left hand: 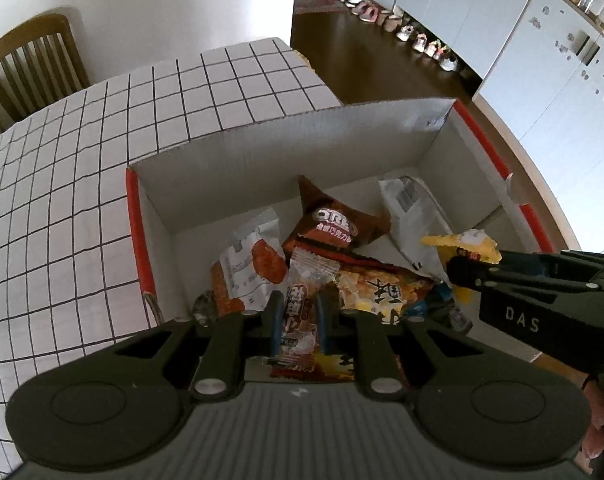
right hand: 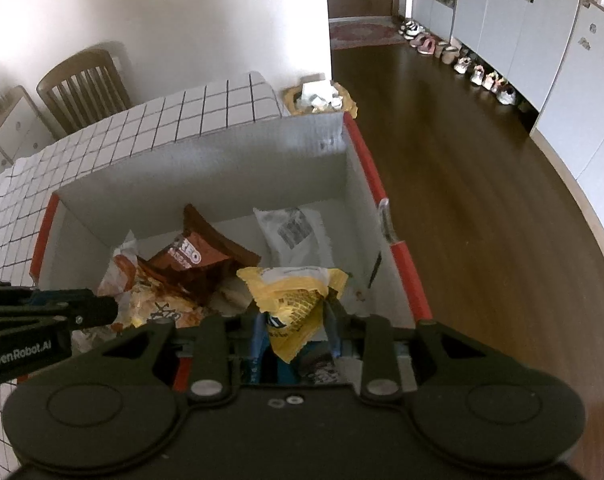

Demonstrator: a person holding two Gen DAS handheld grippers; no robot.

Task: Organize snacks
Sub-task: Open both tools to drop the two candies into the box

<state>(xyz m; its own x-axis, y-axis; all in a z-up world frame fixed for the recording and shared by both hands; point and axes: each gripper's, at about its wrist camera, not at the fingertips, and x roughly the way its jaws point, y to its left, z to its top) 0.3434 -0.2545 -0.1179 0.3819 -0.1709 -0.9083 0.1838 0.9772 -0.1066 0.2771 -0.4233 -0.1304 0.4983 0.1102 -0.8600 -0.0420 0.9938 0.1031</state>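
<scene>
Both claws hang over the box: left claw clenched on a red sachet, right claw gripping a yellow packet — release low (not from height), toward the emptier far corner.

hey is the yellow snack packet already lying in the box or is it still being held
Held. The right tool is shut on the yellow packet, which hangs above the other snacks inside the white box, not yet released.

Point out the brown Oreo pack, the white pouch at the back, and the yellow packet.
brown Oreo pack [left hand: 336,224], left wrist view, on its logo.
white pouch [right hand: 296,236], right wrist view, on its printed label.
yellow packet [right hand: 298,300], right wrist view, on its crumpled middle.
</scene>
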